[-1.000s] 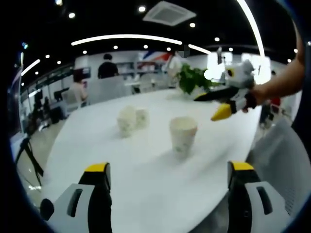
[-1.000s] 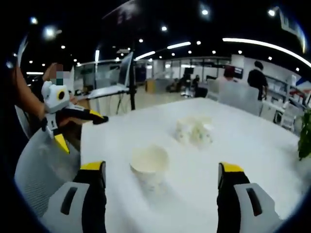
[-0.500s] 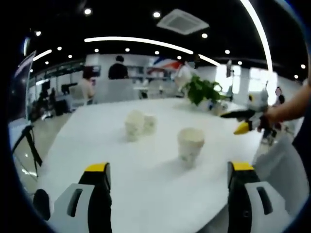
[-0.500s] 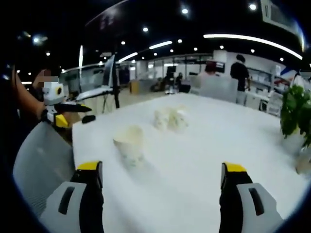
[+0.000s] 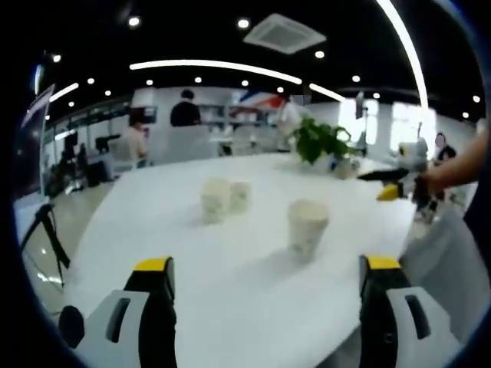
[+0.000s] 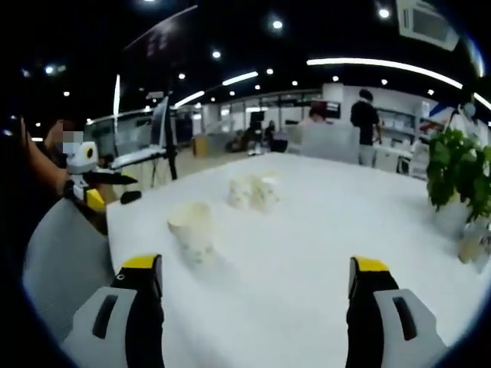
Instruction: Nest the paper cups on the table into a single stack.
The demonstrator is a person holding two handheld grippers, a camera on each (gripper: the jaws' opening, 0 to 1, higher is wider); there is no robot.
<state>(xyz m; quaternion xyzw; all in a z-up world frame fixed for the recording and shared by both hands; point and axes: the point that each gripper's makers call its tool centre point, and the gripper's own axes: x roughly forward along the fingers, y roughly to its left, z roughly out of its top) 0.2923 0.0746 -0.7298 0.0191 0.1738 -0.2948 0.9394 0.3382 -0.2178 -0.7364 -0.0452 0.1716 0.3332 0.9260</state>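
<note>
A white table (image 5: 230, 261) spreads across both views. A leafy green plant (image 5: 321, 140) stands at its far edge toward one o'clock in the left gripper view, and at three o'clock (image 6: 454, 172) in the right gripper view. Behind, two people (image 5: 184, 109) stand or sit, blurred, perhaps at desks. A monitor on a stand (image 6: 157, 126) rises at ten o'clock.

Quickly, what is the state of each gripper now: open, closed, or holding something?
Left gripper: open, holding nothing, short of the paper cups.
Right gripper: open, holding nothing, above the white table.
</note>
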